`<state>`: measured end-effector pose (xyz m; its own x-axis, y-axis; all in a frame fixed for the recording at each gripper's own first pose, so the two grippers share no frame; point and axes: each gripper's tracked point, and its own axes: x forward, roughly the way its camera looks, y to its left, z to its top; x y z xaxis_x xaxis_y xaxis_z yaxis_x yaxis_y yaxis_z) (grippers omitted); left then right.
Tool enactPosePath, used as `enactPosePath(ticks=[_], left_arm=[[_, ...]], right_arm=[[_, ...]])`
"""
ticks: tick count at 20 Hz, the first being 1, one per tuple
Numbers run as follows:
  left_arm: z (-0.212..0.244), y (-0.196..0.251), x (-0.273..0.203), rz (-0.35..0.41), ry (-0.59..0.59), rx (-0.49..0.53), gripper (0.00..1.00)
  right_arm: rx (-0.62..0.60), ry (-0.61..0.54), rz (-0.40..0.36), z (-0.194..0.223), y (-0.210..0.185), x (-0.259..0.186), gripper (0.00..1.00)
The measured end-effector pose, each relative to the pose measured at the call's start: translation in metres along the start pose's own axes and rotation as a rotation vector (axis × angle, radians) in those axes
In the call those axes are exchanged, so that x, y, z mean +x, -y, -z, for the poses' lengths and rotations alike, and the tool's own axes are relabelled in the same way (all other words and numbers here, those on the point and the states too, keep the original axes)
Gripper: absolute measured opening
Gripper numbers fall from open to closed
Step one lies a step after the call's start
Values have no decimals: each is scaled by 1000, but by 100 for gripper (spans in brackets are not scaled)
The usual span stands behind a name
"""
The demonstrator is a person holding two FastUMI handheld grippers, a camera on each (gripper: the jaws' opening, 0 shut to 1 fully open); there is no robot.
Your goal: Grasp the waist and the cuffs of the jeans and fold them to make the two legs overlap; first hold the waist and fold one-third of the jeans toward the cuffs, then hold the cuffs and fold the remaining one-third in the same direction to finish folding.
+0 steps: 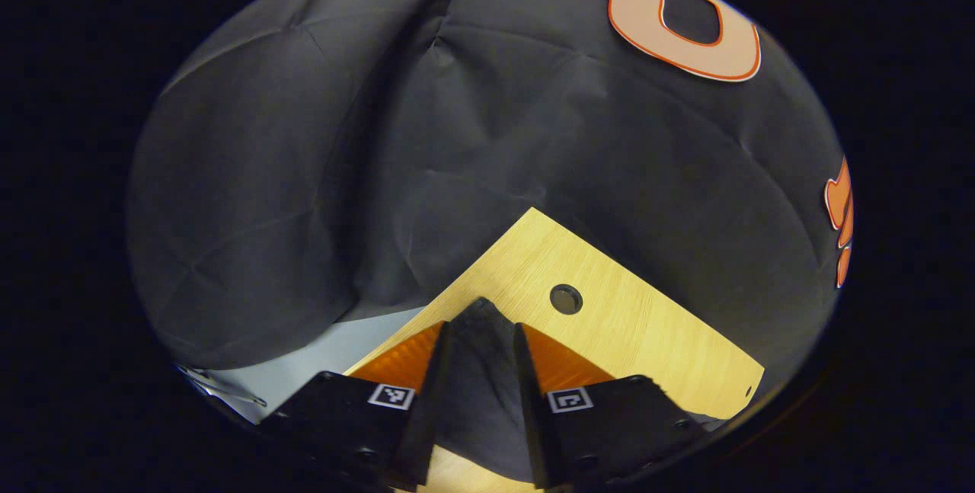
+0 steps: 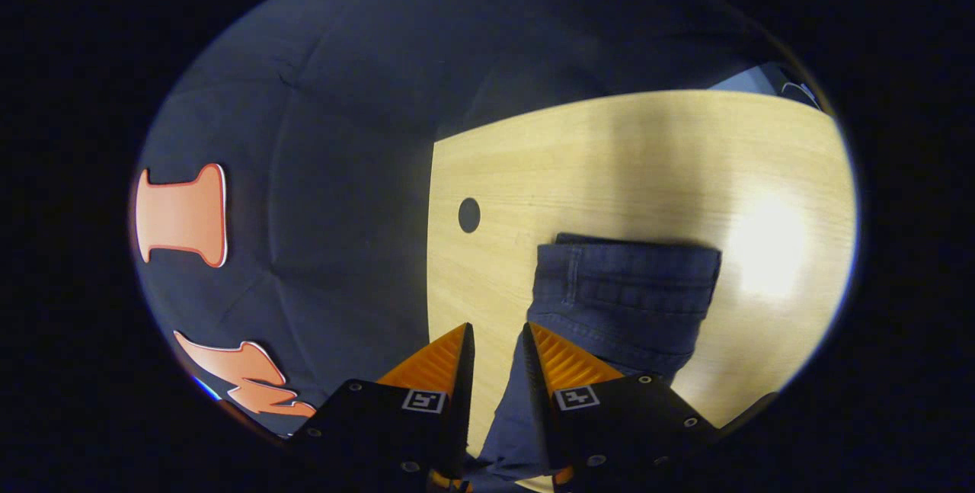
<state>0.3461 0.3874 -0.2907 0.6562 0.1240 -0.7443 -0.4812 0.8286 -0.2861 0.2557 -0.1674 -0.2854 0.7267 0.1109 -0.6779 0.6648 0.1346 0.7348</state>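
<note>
Dark denim pinched between the left gripper (image 1: 481,318) fingers could slip, while the right gripper (image 2: 497,340), slightly parted beside the jeans (image 2: 624,295) at lower centre, grips nothing.

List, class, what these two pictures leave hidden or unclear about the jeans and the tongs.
- Left gripper view: dark cloth between the left tongs hides whatever lies beneath it.
- Right gripper view: the folded blue denim jeans run under the right tongs and off the bottom edge; a grip cannot be judged.
- Light wooden table: glare washes out its right side.
</note>
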Motion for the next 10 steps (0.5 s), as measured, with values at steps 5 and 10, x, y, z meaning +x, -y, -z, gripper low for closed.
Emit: enactPosePath(ticks=[5, 10], left_arm=[[-11, 14, -18, 26, 116, 138, 89], [-18, 39, -58, 122, 320, 259, 98]], right_arm=[[-163, 51, 103, -4, 38, -17, 81], [-320, 45, 205, 4, 78, -20, 97]])
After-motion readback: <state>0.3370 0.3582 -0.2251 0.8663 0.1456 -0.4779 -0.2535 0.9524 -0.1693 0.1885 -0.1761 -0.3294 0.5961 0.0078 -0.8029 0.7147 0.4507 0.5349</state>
